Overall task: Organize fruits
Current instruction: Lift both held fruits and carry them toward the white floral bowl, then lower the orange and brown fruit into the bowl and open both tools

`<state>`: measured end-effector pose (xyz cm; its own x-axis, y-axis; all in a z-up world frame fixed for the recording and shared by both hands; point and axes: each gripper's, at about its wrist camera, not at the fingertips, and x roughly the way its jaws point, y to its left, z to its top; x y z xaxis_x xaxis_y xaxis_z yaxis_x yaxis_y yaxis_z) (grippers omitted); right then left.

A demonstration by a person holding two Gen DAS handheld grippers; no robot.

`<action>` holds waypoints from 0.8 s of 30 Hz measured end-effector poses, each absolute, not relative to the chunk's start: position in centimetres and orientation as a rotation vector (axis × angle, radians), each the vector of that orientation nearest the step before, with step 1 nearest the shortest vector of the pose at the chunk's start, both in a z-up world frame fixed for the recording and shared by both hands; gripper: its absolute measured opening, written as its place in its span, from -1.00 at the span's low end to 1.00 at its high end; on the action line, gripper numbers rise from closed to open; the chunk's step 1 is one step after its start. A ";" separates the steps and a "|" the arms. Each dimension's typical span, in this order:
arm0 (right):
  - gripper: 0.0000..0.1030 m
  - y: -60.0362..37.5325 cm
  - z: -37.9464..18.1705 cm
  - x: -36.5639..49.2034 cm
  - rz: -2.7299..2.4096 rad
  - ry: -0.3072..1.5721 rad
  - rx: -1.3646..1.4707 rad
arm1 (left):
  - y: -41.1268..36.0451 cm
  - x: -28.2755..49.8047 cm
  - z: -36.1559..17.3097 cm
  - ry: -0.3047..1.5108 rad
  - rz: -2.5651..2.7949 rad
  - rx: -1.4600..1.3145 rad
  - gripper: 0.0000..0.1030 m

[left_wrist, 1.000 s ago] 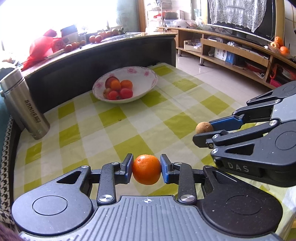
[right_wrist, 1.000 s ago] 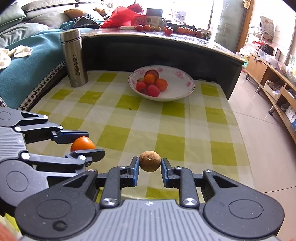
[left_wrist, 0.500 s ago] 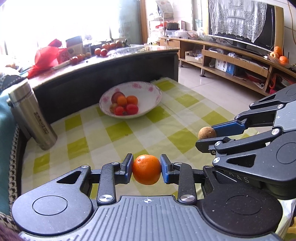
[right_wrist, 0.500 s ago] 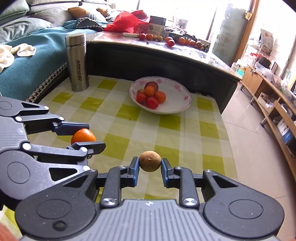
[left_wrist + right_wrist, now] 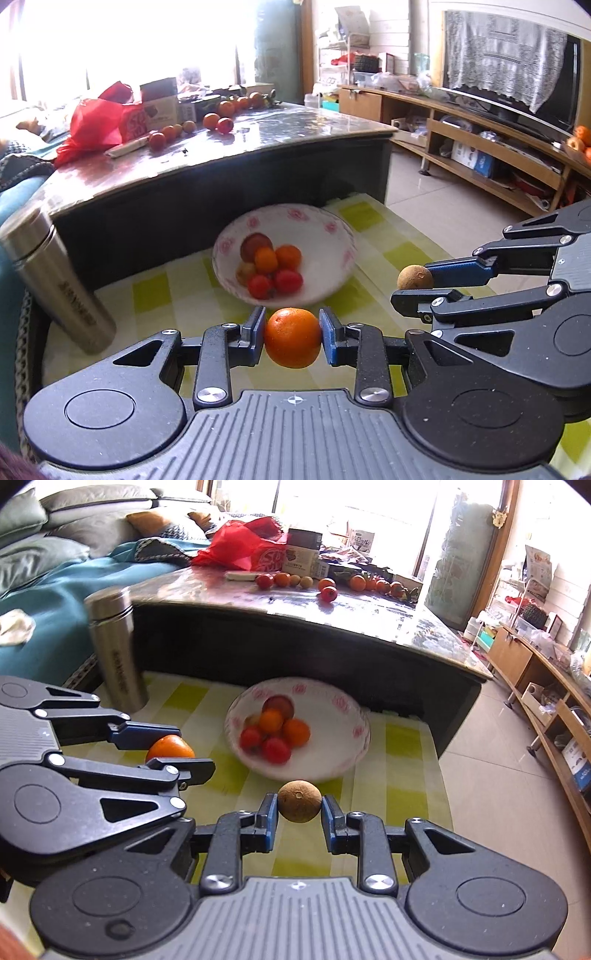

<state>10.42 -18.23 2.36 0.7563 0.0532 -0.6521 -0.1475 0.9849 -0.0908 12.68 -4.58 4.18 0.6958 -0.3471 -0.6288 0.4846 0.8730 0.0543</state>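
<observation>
Bright window (image 5: 110,44) — tiled floor (image 5: 436,199), teal sofa (image 5: 55,590).

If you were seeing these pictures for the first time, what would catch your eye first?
First, the bright orange clamped in the left hand-held gripper at the bottom centre of its own view. Beside it, the right hand-held gripper pinches a small brown fruit. Just beyond both, a white flowered bowl of red and orange fruit sits on the green-checked cloth.

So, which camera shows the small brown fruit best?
The right wrist view: the brown fruit sits centred and close between the right tool fingers. The left wrist view shows it smaller, from the side.
</observation>
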 end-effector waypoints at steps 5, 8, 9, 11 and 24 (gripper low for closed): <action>-0.39 -19.3 1.6 15.3 0.110 0.699 -0.125 | -5.5 17.4 3.7 0.674 -0.456 0.229 -0.25; -0.39 -20.0 0.7 18.2 0.110 0.703 -0.110 | -6.3 19.7 3.2 0.682 -0.448 0.244 -0.24; -0.39 -20.2 0.4 19.2 0.107 0.707 -0.108 | -6.6 20.5 3.0 0.688 -0.447 0.243 -0.25; -0.39 -20.6 -0.4 20.8 0.102 0.720 -0.103 | -7.1 21.8 2.7 0.702 -0.447 0.241 -0.25; -0.39 -21.9 -3.6 24.8 0.110 0.734 -0.055 | -8.6 25.5 0.3 0.732 -0.439 0.302 -0.26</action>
<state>24.82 -21.93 -3.58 0.7370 0.0804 -0.6711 -0.1190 0.9928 -0.0118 25.53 -8.60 0.30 0.6600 -0.2786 -0.6977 0.4850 0.8672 0.1125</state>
